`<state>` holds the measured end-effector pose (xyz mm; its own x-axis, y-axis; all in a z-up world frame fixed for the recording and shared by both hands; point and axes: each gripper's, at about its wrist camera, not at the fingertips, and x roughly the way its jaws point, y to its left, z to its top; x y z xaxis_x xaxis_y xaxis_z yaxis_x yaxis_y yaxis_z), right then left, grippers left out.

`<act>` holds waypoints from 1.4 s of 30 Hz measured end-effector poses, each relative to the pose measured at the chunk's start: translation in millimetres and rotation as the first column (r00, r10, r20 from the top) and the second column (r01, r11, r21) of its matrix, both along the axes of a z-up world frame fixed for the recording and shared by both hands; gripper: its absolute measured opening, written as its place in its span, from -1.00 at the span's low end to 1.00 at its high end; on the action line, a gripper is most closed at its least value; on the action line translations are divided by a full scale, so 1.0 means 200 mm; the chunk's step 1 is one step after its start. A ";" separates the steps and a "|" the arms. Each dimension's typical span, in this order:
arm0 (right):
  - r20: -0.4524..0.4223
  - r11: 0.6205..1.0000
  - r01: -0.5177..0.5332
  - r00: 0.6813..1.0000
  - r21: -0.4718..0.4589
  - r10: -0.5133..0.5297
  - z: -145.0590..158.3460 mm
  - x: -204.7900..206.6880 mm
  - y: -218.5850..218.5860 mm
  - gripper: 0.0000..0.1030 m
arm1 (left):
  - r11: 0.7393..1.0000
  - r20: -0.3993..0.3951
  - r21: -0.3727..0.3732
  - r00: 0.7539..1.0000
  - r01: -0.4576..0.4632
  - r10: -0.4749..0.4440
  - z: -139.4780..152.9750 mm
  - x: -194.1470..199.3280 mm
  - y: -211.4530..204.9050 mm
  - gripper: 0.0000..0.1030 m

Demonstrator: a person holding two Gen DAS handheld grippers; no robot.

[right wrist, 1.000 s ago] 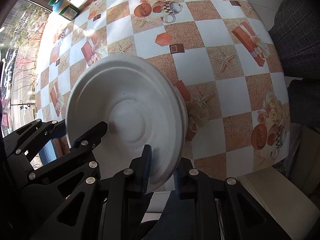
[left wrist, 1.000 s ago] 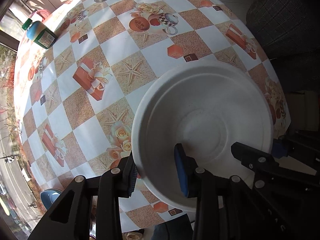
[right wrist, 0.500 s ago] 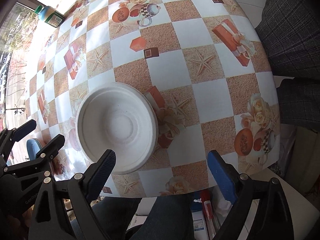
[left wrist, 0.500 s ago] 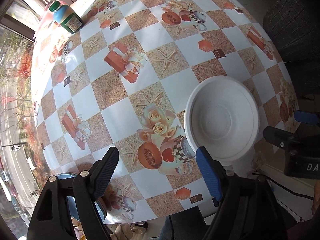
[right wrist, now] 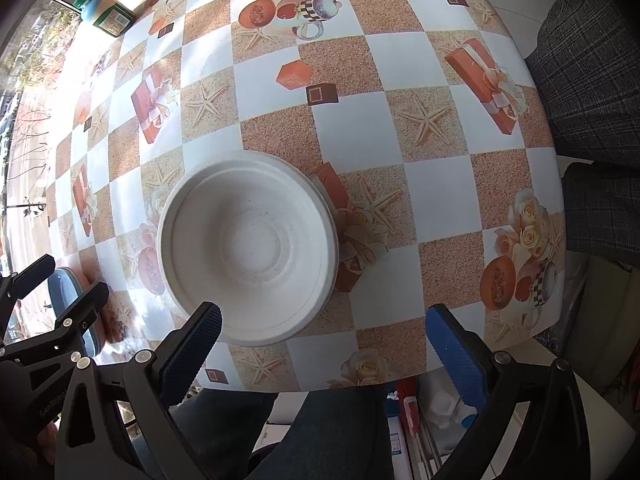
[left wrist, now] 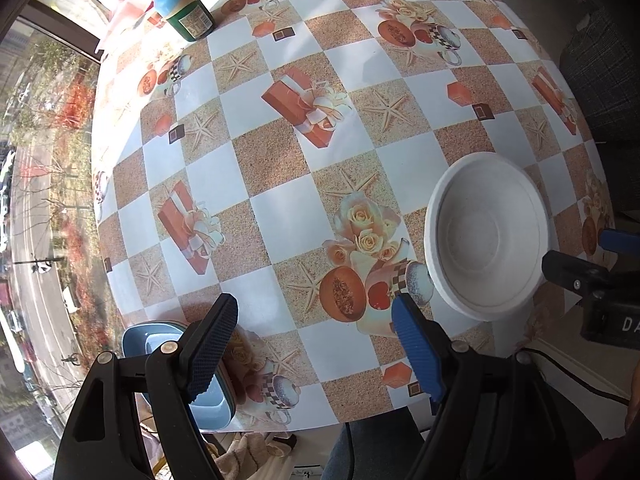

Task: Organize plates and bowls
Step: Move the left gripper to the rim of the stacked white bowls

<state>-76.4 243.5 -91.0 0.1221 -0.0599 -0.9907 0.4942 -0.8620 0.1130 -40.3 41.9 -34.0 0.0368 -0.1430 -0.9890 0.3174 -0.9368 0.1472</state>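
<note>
Both of your grippers are spread wide and hold nothing: the left gripper (left wrist: pixel 316 328) hangs above the near edge of the table with its blue-padded fingers well apart, and the right gripper (right wrist: pixel 320 332) does the same, its jaws gaping on either side of the table's near rim. Ahead of the right gripper, closer to its left finger, sits the white moulded-fibre disposable bowl (right wrist: pixel 248 252), upright on the checkered starfish-and-gift-box oilcloth table (right wrist: pixel 400 128); from the left gripper the same bowl (left wrist: pixel 486 236) lies off to the right, just past its right finger. A double edge along the bowl's far rim suggests more than one piece nested there, though you cannot be sure from these views. Down by the left gripper's left finger, at the table's near edge, a blue rounded-square dish (left wrist: pixel 176 372) is half hidden behind the pad. Far ahead to the left stands a green-capped bottle with a green label (left wrist: pixel 184 6), well clear of your work. Expect the white bowl to be very light and a little flexible, likely to skid on the slick cloth if nudged and to buckle if squeezed hard. Take it by the rim, one finger inside and one outside the wall, and close gently. The blue dish looks stiffer and heavier, so grip its raised lip firmly and lift it level.
</note>
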 end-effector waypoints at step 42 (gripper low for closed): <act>-0.010 0.996 0.048 0.999 -0.073 -0.049 0.06 -0.08 -0.02 0.99 | 0.997 -0.028 -0.076 0.999 -0.024 0.022 0.10 0.02 -0.06 0.60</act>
